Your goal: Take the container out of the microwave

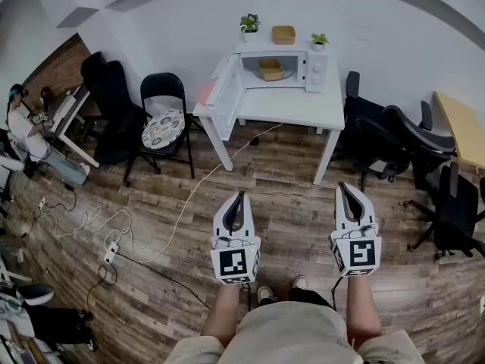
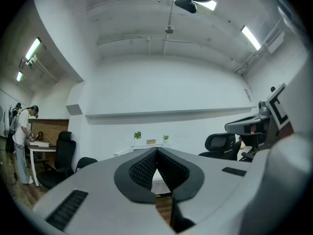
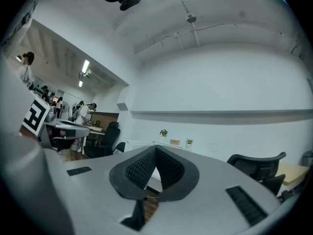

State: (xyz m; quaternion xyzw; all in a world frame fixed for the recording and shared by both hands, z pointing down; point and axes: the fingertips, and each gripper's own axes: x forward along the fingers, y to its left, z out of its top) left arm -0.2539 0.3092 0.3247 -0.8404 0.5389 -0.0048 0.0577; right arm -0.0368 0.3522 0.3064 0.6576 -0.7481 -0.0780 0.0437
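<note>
Far ahead, a white microwave (image 1: 276, 70) stands on a white table (image 1: 292, 108), its door (image 1: 226, 95) swung open to the left. A tan container (image 1: 270, 69) sits inside it, and a second tan container (image 1: 283, 34) rests on its top between two small plants. Both grippers are held level over the wooden floor, well short of the table. My left gripper (image 1: 241, 195) (image 2: 156, 150) is shut and empty, its pads meeting at the tips. My right gripper (image 1: 342, 186) (image 3: 155, 148) is also shut with nothing in it. In both gripper views the jaws hide the microwave cavity.
A black folding chair with a patterned cushion (image 1: 163, 127) and a black office chair (image 1: 114, 108) stand left of the table. More office chairs (image 1: 394, 142) and a wooden desk (image 1: 462, 127) are at the right. A white cable (image 1: 182, 203) crosses the floor. A person (image 1: 23, 131) sits far left.
</note>
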